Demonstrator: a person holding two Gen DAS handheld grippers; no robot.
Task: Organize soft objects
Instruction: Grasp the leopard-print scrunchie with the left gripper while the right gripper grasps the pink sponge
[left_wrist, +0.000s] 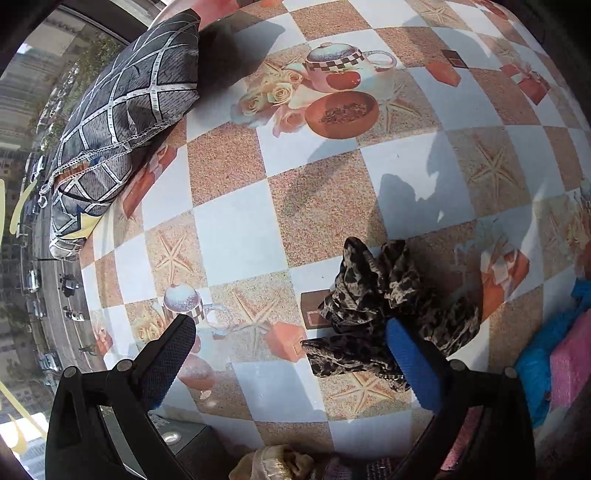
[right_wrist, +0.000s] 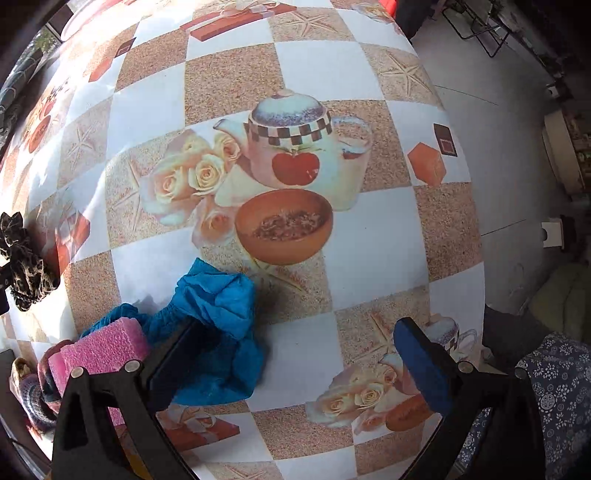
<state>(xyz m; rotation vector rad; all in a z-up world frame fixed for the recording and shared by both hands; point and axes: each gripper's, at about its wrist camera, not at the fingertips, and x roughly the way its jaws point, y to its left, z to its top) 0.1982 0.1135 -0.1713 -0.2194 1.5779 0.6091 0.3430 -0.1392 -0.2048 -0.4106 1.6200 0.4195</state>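
Observation:
A leopard-print scarf (left_wrist: 384, 306) lies crumpled on the checked tablecloth (left_wrist: 236, 229); it also shows at the left edge of the right wrist view (right_wrist: 22, 266). My left gripper (left_wrist: 291, 332) is open just above the table, its right finger (left_wrist: 410, 362) against the scarf's near side. A blue cloth (right_wrist: 218, 325) lies crumpled beside a pink sponge (right_wrist: 103, 350). My right gripper (right_wrist: 299, 343) is open and empty, its left finger (right_wrist: 170, 362) over the blue cloth. A grey diamond-patterned cushion (left_wrist: 122, 122) lies at the far left by the window.
Knitted and beige soft items (right_wrist: 29, 391) lie at the near table edge, seen also in the left wrist view (left_wrist: 273, 461). The blue cloth (left_wrist: 546, 358) and pink sponge (left_wrist: 572, 362) sit right of the scarf. The table edge (right_wrist: 476, 229) drops to the floor on the right.

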